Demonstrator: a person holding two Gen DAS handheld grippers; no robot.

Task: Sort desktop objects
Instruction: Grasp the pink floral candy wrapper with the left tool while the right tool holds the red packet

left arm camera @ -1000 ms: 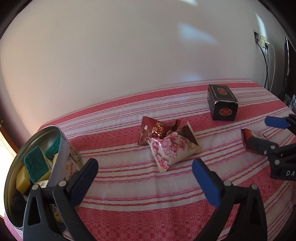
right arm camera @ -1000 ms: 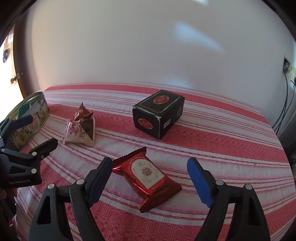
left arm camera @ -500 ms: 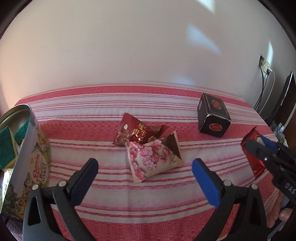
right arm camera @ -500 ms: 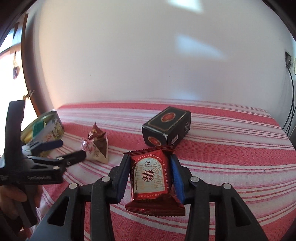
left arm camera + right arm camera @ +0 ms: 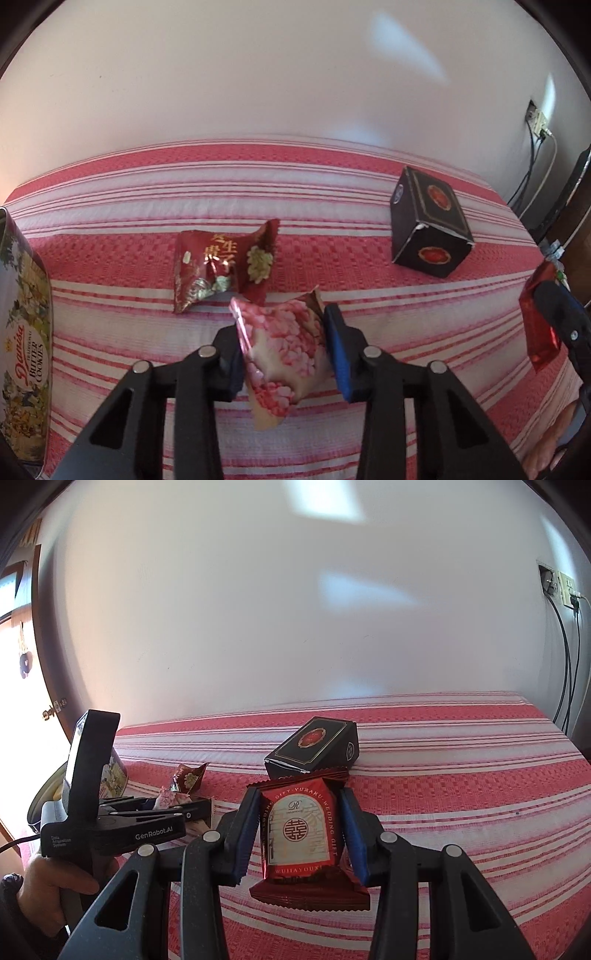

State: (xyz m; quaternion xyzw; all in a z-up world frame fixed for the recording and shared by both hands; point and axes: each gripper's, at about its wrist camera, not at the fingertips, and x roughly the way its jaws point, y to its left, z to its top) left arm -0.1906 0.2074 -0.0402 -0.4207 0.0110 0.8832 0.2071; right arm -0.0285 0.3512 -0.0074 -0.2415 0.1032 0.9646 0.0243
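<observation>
We count three snack packets beside one black box (image 5: 430, 229): left gripper (image 5: 286, 354) clamps the pink floral packet (image 5: 284, 347), right gripper (image 5: 301, 834) clamps the red wedding-gift packet (image 5: 297, 830).

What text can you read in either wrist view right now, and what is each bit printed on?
"Danisa BUTTER COOKIES": cookie tin.
"GIFT · YURAKU · WEDDING GIFT", "WUJIAYOUXI", a red double-happiness sign: red packet in the right gripper.
"GenRobot.AI": side of the left gripper; the small print beside it is unreadable.
Gold Chinese characters, too blurred to read: dark red packet.
Black box: red emblems only, nothing legible.
</observation>
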